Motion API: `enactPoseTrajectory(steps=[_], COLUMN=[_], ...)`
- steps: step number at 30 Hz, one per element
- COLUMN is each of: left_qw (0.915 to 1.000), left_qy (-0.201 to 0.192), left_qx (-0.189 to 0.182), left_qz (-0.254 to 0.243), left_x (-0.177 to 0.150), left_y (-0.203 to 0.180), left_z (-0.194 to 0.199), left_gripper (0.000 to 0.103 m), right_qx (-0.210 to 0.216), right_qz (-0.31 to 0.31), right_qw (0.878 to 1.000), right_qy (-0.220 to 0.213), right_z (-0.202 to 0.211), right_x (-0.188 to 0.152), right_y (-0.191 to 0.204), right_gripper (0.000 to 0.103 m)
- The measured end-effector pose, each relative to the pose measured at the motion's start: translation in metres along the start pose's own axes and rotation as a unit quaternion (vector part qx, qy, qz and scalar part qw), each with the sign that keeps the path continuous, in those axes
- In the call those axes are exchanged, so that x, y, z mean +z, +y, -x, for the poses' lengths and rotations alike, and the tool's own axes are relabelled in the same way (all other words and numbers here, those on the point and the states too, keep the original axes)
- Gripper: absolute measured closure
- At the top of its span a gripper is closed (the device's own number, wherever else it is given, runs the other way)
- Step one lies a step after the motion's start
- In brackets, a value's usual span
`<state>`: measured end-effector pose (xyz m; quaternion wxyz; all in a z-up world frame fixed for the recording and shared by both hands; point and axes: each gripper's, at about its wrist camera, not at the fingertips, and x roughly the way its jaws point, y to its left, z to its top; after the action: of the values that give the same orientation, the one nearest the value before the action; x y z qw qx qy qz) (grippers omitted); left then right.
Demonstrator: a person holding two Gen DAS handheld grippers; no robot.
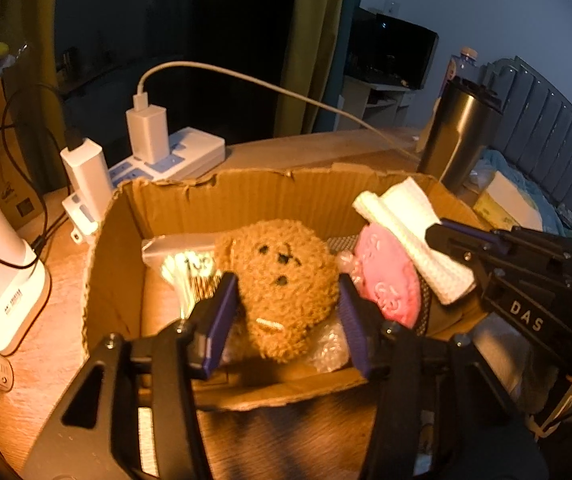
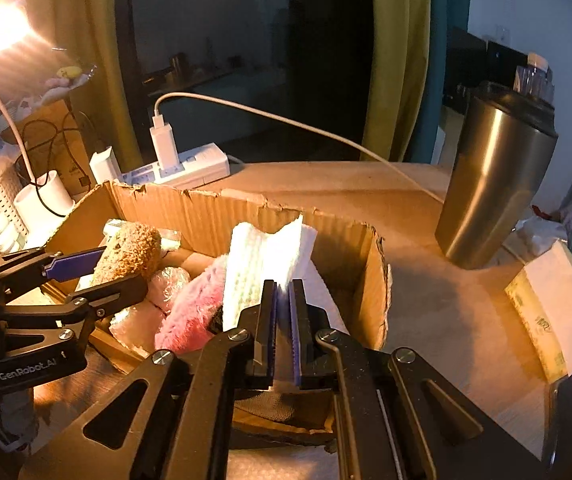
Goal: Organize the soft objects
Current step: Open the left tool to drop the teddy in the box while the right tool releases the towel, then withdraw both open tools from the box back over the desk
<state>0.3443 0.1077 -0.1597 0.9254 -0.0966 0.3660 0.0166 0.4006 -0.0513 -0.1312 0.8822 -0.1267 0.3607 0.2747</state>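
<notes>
The left gripper is positioned over the open brown corrugated cardboard box, its blue-padded fingers spread on either side of the brown curly-fleece plush toy; whether the pads press the toy cannot be determined. The toy lies inside the box, directly between the fingers. To the right of the left gripper, a round pink plush pad leans inside the box, and crinkled clear plastic wrapping lies below the toy. The right gripper is clamped on a folded white waffle-texture cloth, which is held upright above the right end of the box, directly ahead of its closed fingers. Beyond the box, ahead of both grippers, a white power strip with a plugged-in white charger rests on the wooden worktop. A dark metallic tumbler stands ahead and to the right of the right gripper.
</notes>
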Motion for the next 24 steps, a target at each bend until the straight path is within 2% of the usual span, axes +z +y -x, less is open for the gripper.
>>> enactPoseTrajectory(steps=[2,4,5,7,8,10,24], left_qw=[1.0000,1.0000,1.0000,1.0000,0.9999,0.9998,0.9976], left_qy=[0.000,-0.002,-0.004,-0.007,-0.010,-0.017,-0.069], left_qx=[0.003,0.006,0.006,0.006,0.007,0.004,0.006], left_qz=[0.000,-0.001,-0.001,-0.003,-0.003,-0.002,0.003], left_x=[0.000,0.001,0.002,0.003,0.004,0.005,0.010], left_y=[0.000,-0.001,-0.002,-0.002,-0.003,-0.002,-0.005], left_z=[0.001,0.003,0.004,0.008,0.010,0.016,0.074], left_gripper=[0.051,0.051,0.050,0.041,0.031,0.029,0.029], right_qx=[-0.002,0.000,0.001,0.002,0.000,-0.002,-0.017], right_qz=[-0.003,-0.007,-0.007,-0.006,-0.005,-0.007,-0.004], right_qw=[1.000,1.000,1.000,1.000,1.000,1.000,0.999], right_qy=[0.001,-0.001,-0.001,0.003,0.003,0.000,-0.043], right_z=[0.001,0.003,0.004,0.004,0.006,0.009,0.064], right_x=[0.000,0.001,0.001,0.002,0.001,0.002,0.003], right_y=[-0.001,-0.001,-0.001,0.000,0.000,0.000,0.005], right_gripper=[0.087,0.074,0.072,0.068,0.067,0.061,0.058])
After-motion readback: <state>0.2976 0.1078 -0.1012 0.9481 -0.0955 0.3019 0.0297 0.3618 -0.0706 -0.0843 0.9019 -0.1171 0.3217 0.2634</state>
